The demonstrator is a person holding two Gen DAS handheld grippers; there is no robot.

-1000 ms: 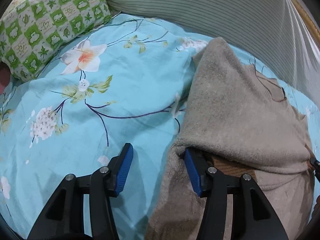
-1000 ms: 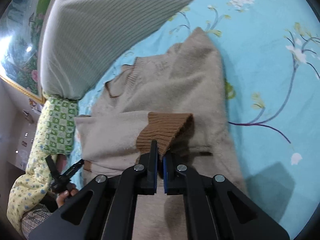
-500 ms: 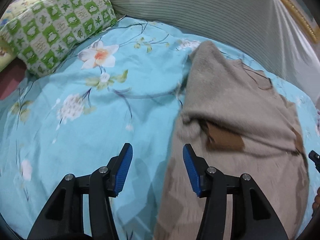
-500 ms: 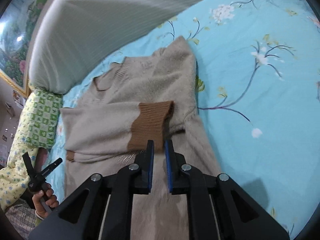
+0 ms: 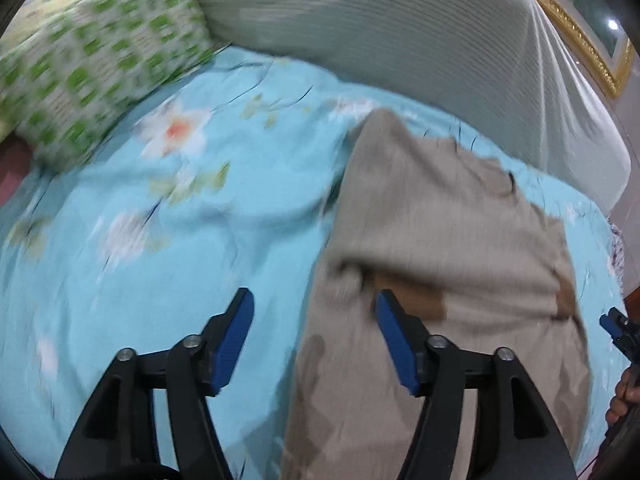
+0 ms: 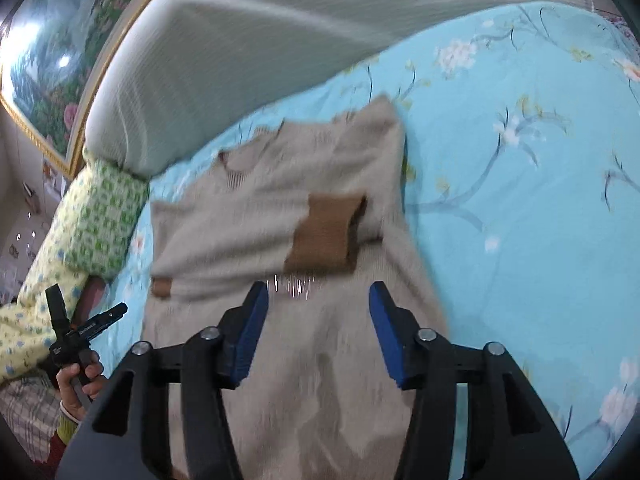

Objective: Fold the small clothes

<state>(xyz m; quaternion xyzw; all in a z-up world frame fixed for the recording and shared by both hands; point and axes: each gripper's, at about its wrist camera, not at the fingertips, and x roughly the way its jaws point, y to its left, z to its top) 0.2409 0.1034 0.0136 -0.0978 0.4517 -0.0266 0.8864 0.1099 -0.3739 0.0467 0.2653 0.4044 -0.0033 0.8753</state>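
Note:
A small beige knit sweater (image 6: pixel 304 208) lies flat on the blue floral bedsheet (image 6: pixel 520 184), both sleeves folded across its chest. One brown cuff (image 6: pixel 326 236) lies on top at the middle, the other cuff (image 6: pixel 161 287) at the left edge. My right gripper (image 6: pixel 318 300) is open and empty, held above the sweater's lower half. In the left wrist view the sweater (image 5: pixel 440 216) lies right of centre, a brown cuff (image 5: pixel 412 300) showing. My left gripper (image 5: pixel 312 308) is open and empty over the sweater's left edge.
A grey-green striped bolster (image 5: pixel 400 32) lies along the head of the bed, with a green-checked pillow (image 5: pixel 92 68) beside it. A gold-framed painting (image 6: pixel 52 60) hangs behind. The other gripper shows at each view's edge (image 6: pixel 80 328).
The right gripper let go of the brown cuff, opened wide and drew back from it. The left gripper pulled back off the sweater's edge and stayed open.

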